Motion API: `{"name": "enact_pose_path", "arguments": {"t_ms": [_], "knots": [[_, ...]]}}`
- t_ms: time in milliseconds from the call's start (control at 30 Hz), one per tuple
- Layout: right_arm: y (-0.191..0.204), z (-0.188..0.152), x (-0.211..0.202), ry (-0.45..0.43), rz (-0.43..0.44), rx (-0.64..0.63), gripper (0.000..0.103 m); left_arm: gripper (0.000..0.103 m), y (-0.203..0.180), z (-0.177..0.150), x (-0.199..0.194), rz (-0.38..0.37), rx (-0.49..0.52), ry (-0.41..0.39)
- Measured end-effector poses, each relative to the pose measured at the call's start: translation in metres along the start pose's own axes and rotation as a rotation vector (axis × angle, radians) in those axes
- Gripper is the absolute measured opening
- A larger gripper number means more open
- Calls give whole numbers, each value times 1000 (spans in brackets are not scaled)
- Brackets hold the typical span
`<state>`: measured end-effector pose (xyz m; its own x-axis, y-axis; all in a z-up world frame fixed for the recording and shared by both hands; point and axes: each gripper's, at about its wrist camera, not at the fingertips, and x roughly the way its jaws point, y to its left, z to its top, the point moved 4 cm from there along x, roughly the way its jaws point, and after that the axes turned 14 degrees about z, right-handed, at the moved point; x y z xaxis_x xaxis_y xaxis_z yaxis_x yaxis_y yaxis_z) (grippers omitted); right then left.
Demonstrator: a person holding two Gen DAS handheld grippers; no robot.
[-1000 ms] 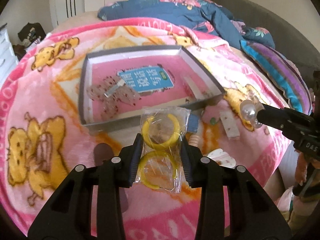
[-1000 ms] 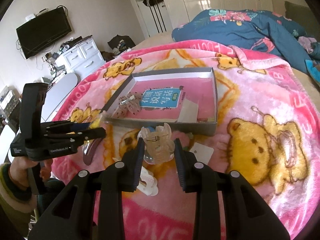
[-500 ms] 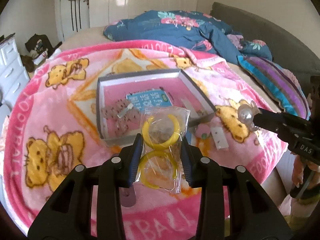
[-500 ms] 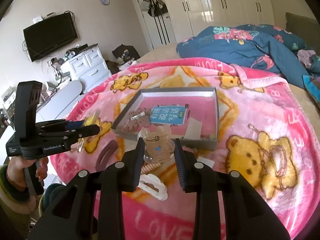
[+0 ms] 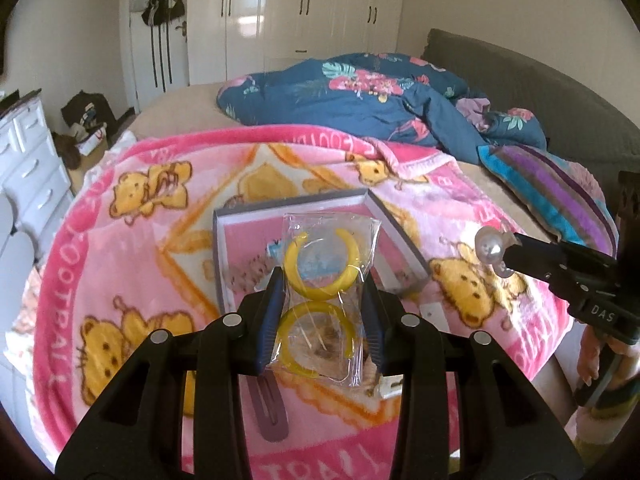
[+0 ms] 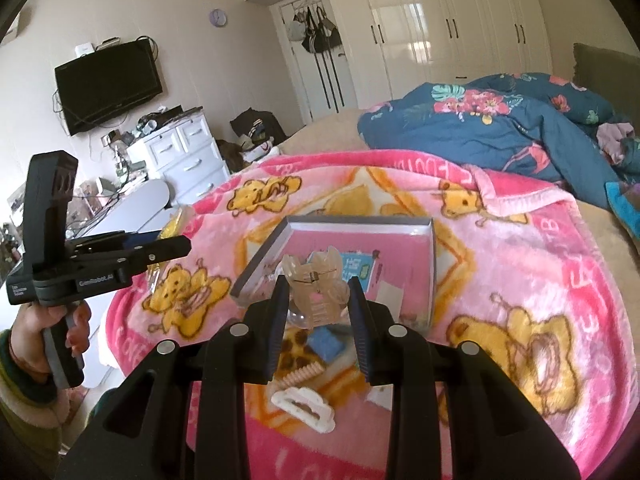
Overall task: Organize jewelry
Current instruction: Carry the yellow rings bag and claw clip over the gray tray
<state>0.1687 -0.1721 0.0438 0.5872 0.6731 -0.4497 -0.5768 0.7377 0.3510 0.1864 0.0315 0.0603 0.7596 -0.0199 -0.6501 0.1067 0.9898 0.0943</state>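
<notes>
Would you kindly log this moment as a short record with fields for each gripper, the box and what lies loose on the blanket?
left gripper: shut on bag of yellow hoops, held above the blanket
right gripper: shut on clear claw clip, held above the blanket
box: open, on the blanket, a blue card inside
loose items: white clip, grey clip

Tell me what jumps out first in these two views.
The left claw grips a clear packet of yellow hoops, and the right claw a translucent hair clip. Both hang above the pink bear blanket, near the open grey box.
</notes>
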Motion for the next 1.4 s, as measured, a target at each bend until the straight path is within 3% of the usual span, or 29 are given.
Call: {"name": "enact_pose_path", "arguments": {"t_ms": [667,1400], "knots": [[-42,45,8,-56,-60,31,29,28,-29,31,45,-32,15,-3],[-96,43,56,-6,-103,104,29,28,-51,20,125,-23,43,82]]}}
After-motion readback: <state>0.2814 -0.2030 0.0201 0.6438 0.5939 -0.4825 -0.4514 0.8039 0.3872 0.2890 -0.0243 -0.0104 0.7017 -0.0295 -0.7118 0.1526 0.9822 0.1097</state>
